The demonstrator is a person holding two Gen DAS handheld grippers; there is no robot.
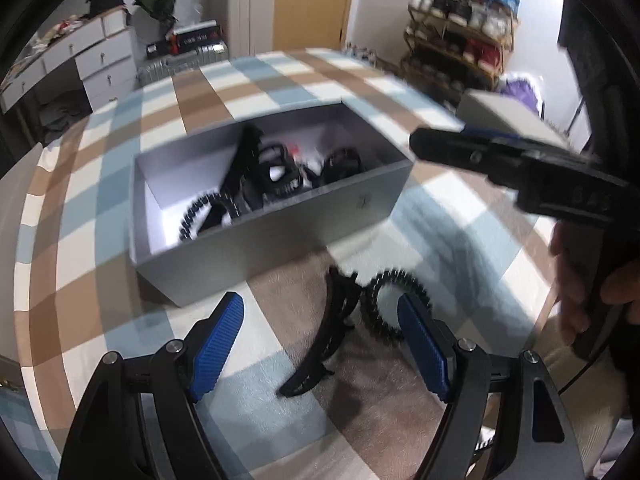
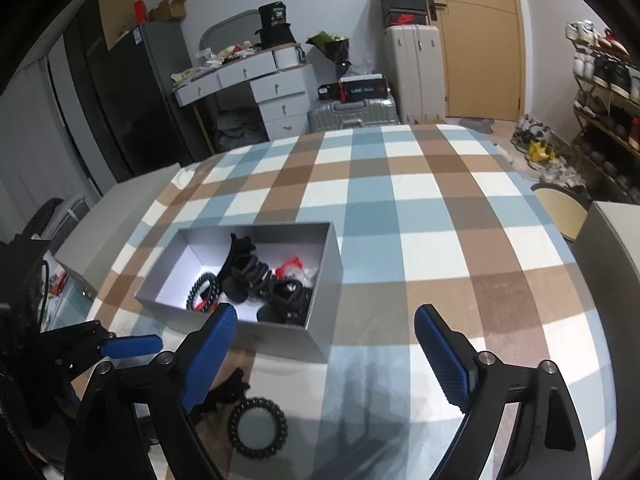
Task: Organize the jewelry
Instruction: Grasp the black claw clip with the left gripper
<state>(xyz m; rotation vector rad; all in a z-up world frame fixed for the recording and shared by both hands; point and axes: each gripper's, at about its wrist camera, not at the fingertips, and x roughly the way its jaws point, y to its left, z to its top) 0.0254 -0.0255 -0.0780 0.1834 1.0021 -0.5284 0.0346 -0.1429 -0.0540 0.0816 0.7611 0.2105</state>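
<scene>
Tongs, 2, left (image 1: 320, 336) and right (image 2: 326, 354), both released; 1 bracelet (image 2: 257, 427), 1 clip (image 1: 320, 336) beside 1 box (image 2: 320, 280).

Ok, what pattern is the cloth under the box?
The cloth is checked in blue, brown and white; the right wrist view shows it best.

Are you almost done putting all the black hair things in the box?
Nearly. Done: the grey box already holds a pile of black hair ties and clips. In hand: nothing; the left gripper and right gripper are both open and empty. Left: a curved black hair clip and a spiral hair tie on the checked cloth.
</scene>
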